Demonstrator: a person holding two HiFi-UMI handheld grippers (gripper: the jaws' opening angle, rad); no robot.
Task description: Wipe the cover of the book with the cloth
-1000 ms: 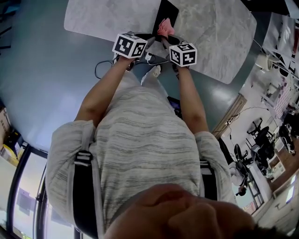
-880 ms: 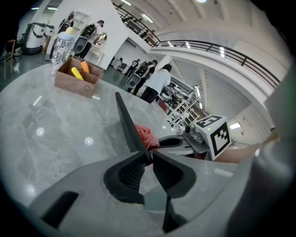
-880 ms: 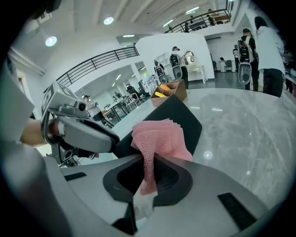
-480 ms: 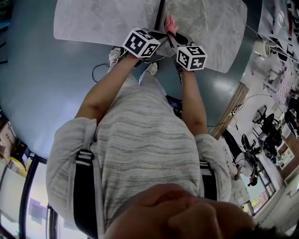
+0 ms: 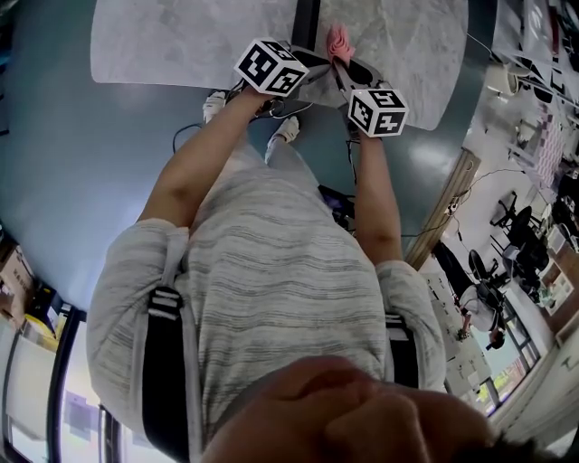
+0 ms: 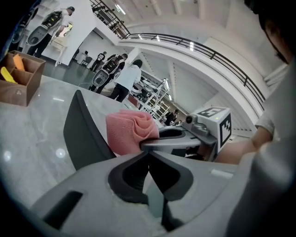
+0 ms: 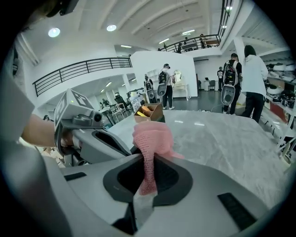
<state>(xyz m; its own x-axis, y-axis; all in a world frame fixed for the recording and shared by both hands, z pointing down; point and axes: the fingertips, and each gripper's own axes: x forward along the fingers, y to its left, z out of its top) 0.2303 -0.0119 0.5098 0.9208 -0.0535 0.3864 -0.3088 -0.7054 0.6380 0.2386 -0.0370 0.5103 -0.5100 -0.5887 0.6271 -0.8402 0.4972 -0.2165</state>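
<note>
A pink cloth (image 5: 339, 41) (image 7: 152, 139) hangs bunched from my right gripper (image 5: 344, 65) (image 7: 147, 161), which is shut on it above the marble table (image 5: 181, 36). The book (image 5: 306, 20) is a dark slab; in the left gripper view the book (image 6: 85, 132) rises tilted just left of the cloth (image 6: 129, 132). My left gripper (image 5: 303, 65) (image 6: 149, 156) is shut close beside the book, and nothing shows between its jaws. The two grippers stand almost tip to tip. Whether the left one touches the book is hidden.
A cardboard box (image 6: 18, 78) (image 7: 149, 112) with yellow items sits farther along the table. The table's near edge runs under my forearms. A cable (image 5: 185, 136) and shoes (image 5: 282, 134) lie on the floor below. People (image 7: 252, 78) stand in the hall behind.
Both grippers have moved farther out over the table, the cloth going with the right one. The book now shows as a narrower dark strip.
</note>
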